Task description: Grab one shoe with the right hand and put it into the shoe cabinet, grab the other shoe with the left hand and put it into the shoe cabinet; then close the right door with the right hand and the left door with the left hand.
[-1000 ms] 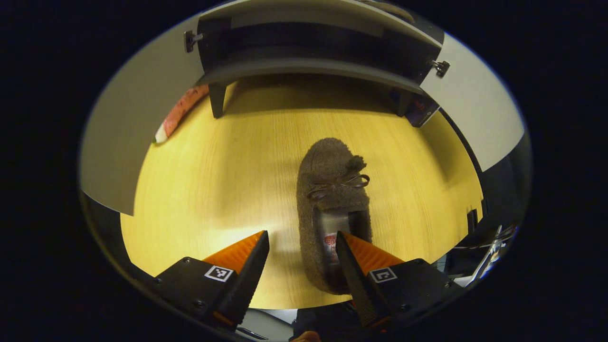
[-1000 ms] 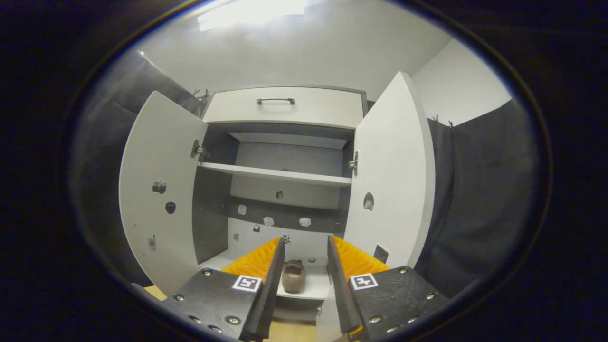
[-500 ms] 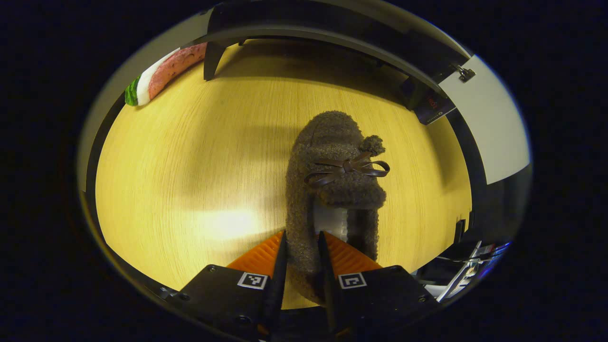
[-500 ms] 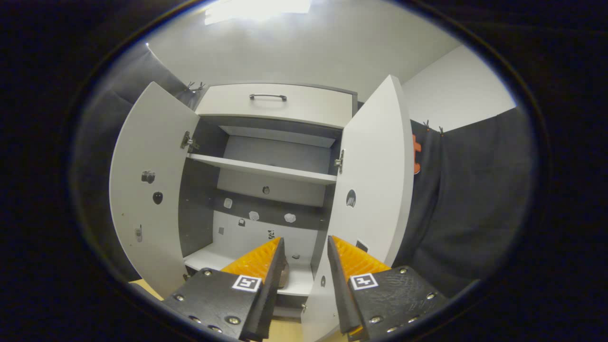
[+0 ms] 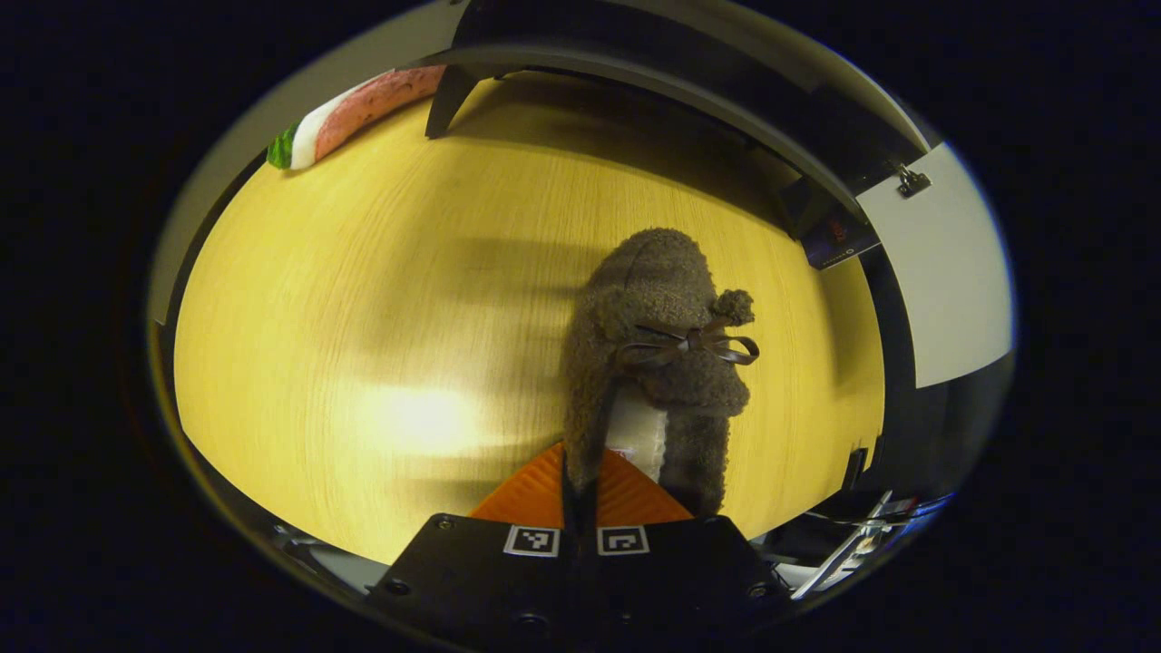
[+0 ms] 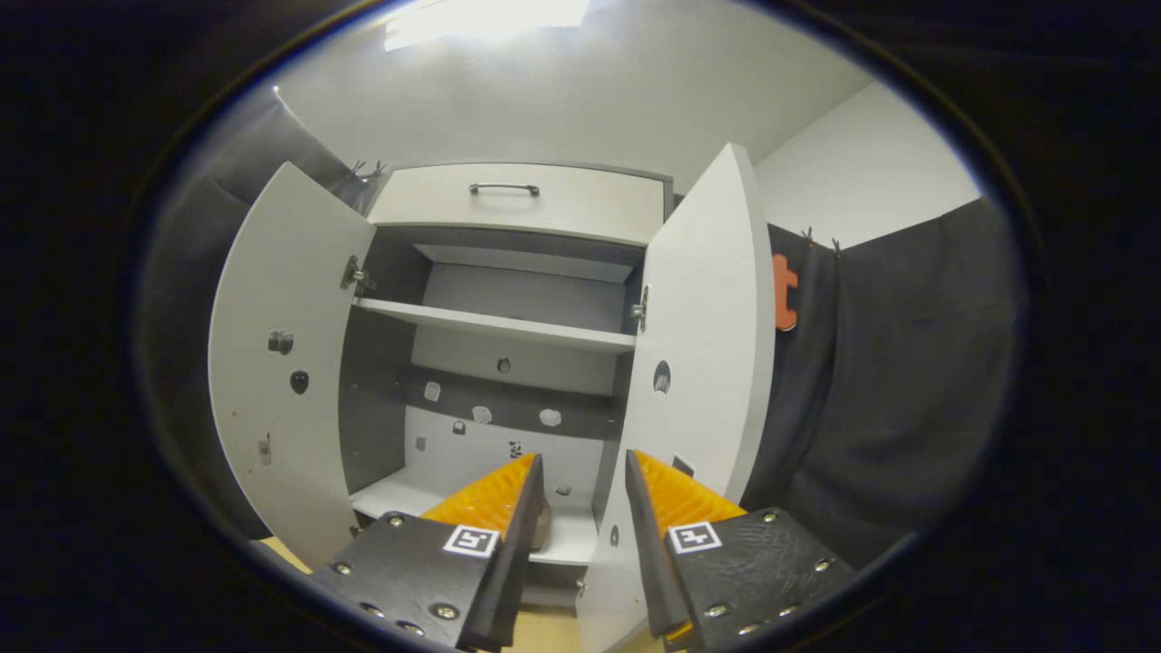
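The left gripper (image 5: pixel 580 485) clamps the heel rim of the brown shoe (image 5: pixel 658 363) over the floor; the right gripper (image 6: pixel 580 494) hangs open before the shoe cabinet (image 6: pixel 508 336); next, I judge, carry it inside.

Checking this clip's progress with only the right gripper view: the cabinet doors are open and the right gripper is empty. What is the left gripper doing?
Observer: The left gripper is shut on the side wall of a brown fuzzy shoe, near its heel.
Operator: Where is that shoe?
Observer: Over the wooden floor, toe towards the cabinet. I cannot tell whether it is lifted.
Operator: Anything else down there?
Observer: A watermelon-slice toy lies by the cabinet's foot.
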